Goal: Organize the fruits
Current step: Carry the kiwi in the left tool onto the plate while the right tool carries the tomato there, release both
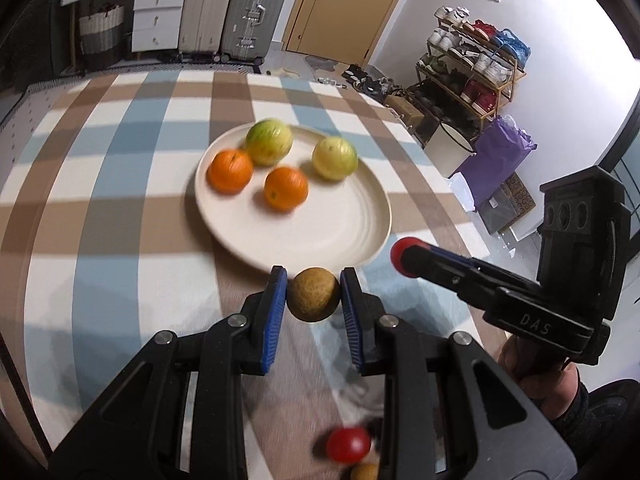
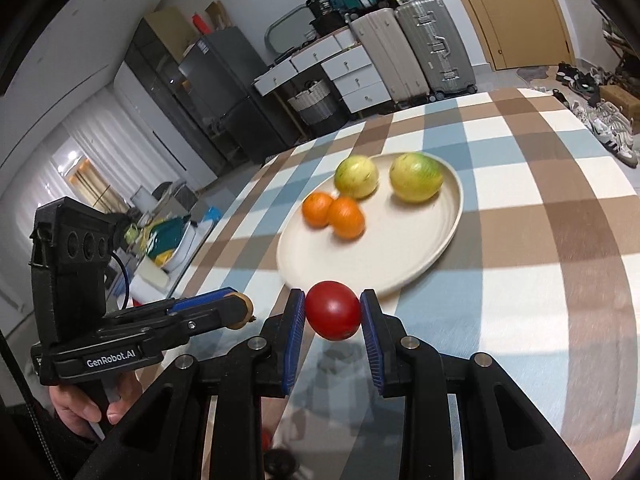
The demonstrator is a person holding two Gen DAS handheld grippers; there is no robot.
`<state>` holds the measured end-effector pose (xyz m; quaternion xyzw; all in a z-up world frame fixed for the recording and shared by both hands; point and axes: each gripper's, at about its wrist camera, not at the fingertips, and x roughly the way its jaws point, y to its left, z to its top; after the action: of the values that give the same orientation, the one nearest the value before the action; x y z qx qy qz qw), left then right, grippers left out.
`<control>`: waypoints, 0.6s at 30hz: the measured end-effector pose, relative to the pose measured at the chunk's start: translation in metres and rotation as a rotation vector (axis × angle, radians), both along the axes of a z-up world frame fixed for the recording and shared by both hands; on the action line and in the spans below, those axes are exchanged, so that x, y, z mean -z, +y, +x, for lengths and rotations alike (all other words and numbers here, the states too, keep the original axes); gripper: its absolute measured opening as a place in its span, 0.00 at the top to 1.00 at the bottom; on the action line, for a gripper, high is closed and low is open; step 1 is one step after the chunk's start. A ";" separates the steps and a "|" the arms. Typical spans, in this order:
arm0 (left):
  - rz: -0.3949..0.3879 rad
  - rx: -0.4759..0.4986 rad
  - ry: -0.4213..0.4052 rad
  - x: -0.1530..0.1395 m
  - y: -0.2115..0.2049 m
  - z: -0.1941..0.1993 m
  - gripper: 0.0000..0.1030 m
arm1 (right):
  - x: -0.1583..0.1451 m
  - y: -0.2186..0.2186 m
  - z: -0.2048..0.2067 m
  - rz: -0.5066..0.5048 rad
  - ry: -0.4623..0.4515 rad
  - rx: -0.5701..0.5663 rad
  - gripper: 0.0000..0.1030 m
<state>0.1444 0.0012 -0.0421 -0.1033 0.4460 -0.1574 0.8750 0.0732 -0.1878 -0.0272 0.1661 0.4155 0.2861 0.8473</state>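
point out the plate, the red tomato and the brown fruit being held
plate [image 1: 320,232], left wrist view, bare middle of its surface
red tomato [image 2: 333,311], right wrist view, centre of its skin
brown fruit [image 1: 313,294], left wrist view, centre of its skin

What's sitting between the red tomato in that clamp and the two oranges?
Only bare plate: in the right wrist view, nothing lies between the tomato and the oranges.

A checked tablecloth [image 1: 120,208] (blue, brown, white) bears a cream plate [image 1: 340,232].
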 end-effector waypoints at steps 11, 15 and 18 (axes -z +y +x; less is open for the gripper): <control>-0.005 0.032 -0.005 -0.004 -0.034 0.075 0.76 | 0.007 -0.016 0.045 -0.018 0.018 0.044 0.72; 0.010 0.032 0.001 0.000 -0.044 0.101 0.76 | 0.009 -0.019 0.057 -0.039 0.007 0.048 0.72; 0.019 0.029 0.009 0.005 -0.049 0.117 0.76 | 0.009 -0.020 0.064 -0.046 -0.003 0.049 0.72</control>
<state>0.2616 -0.0473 -0.0470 -0.0893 0.4531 -0.1655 0.8714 0.1369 -0.2074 -0.0366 0.1564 0.4166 0.2558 0.8582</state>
